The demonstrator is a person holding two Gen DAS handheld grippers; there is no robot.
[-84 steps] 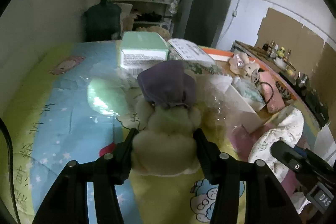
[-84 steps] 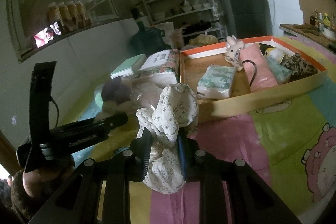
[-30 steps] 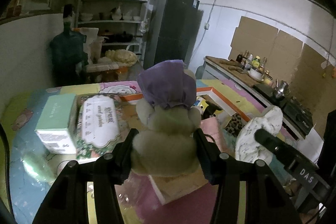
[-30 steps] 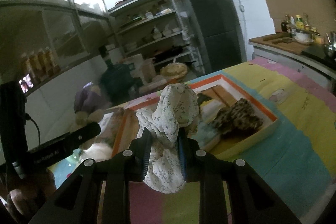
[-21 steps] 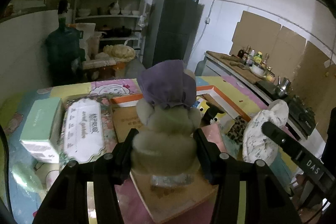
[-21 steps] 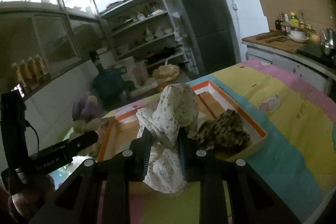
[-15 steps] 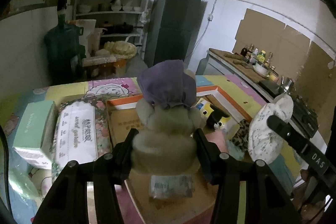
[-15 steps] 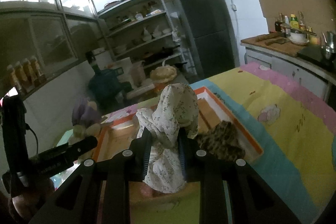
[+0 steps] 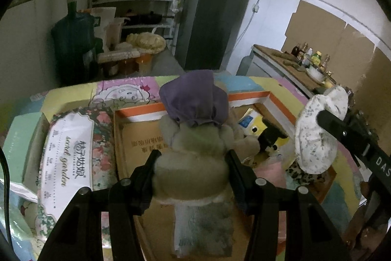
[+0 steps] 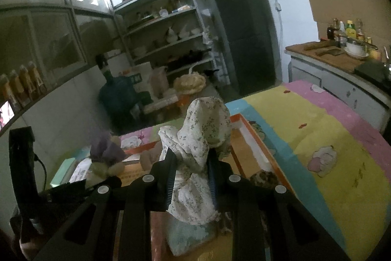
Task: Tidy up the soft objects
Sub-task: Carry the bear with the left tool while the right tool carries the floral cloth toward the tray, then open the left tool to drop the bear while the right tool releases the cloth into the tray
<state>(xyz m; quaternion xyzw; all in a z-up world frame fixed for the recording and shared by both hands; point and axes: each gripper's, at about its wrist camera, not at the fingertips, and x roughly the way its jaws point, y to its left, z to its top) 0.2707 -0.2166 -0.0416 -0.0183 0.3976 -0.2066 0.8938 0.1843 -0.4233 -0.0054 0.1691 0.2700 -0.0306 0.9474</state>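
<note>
Plush toy (image 9: 193, 146) in left tongs (image 9: 191, 163)

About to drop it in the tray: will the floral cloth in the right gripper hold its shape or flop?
Likely floppy: the floral cloth bunches above the right gripper and hangs in loose folds below it. It probably weighs little, since a narrow pinch holds all of it. Released over the tray, it should slump rather than roll, perhaps draping over things already there.
</note>
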